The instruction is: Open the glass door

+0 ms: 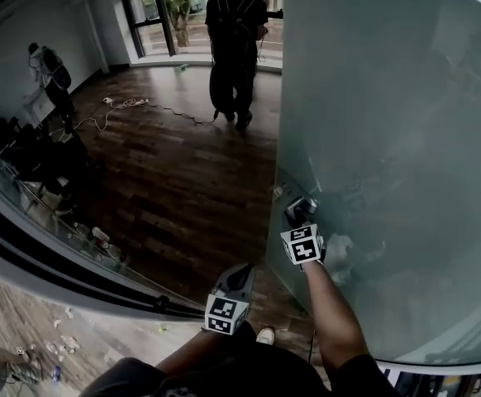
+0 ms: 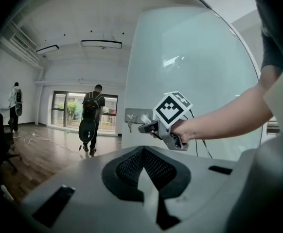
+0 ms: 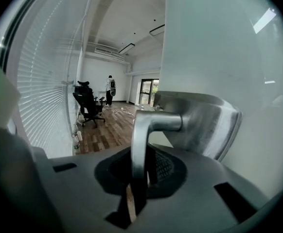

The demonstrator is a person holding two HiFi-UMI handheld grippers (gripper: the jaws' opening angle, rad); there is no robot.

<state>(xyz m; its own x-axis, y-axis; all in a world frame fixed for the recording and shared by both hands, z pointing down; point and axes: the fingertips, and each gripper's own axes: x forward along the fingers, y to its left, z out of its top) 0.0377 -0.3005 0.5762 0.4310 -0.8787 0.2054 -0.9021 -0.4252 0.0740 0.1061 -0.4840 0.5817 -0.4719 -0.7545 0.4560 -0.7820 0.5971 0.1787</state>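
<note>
— Where was the glass door (image 1: 389,98)?
— It filled the right side, with its door handle (image 3: 142,130) at the left edge.
— And the claws?
— The right gripper (image 3: 139,181) was clamped on that handle. The left gripper (image 2: 144,177) hung lower, jaws together, holding nothing

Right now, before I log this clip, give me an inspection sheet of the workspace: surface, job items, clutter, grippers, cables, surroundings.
Surface: dark wood floor.
Job's things: frosted glass door; metal lever handle on a metal plate.
Clutter: small items on the floor along the glass wall, too small to identify.
Grippers: right gripper shut on the lever handle; left gripper shut, nothing between its jaws, held low.
Cables: cable lying across the floor.
Surroundings: person with backpack by the windows; second person at the left wall; office chair; blinds.
</note>
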